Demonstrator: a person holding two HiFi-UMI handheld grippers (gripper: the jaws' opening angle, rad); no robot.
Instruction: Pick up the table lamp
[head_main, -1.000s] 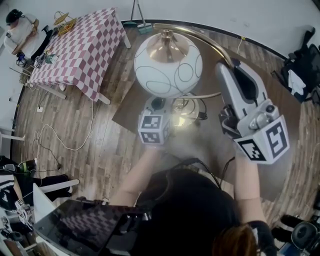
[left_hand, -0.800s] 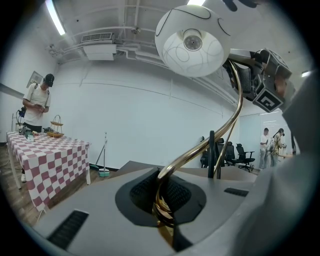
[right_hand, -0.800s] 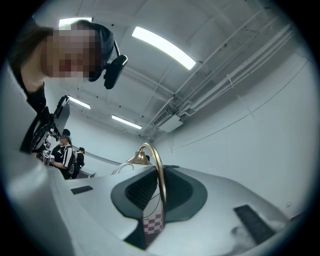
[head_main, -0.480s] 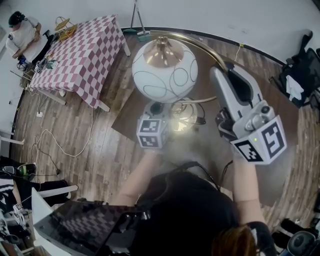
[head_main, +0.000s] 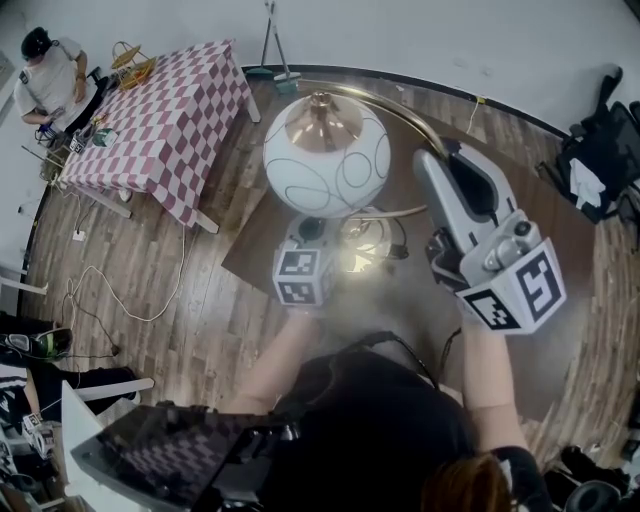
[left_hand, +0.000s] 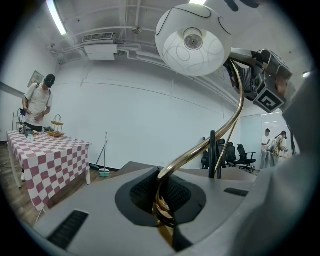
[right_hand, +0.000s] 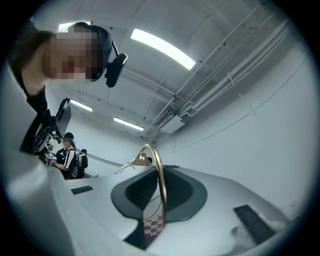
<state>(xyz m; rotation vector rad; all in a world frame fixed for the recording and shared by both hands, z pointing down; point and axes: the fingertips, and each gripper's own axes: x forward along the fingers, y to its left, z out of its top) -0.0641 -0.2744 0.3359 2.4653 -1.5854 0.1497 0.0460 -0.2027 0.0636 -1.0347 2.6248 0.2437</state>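
Observation:
The table lamp has a white globe shade (head_main: 325, 155) with thin dark loops and a long curved brass arm (head_main: 400, 105). Its shiny brass foot (head_main: 365, 240) shows below the globe; whether it rests on the brown surface I cannot tell. My left gripper (left_hand: 162, 200) is shut on the brass stem (left_hand: 200, 147) low down, and the globe (left_hand: 192, 40) hangs above it. In the head view only its marker cube (head_main: 302, 275) shows. My right gripper (right_hand: 159, 195) is shut on the brass arc (right_hand: 159, 170), and it reaches up at the right (head_main: 448, 165).
A table with a red-checked cloth (head_main: 160, 110) stands at the far left, with a person (head_main: 50, 75) beside it. A broom (head_main: 275, 45) leans at the back wall. Cables (head_main: 130, 290) trail over the wooden floor. Black bags (head_main: 600, 150) lie at the right.
Both grippers keep their hold on the lamp. Lamp and grippers sit slightly further left in the head view, with no clear movement of their own.

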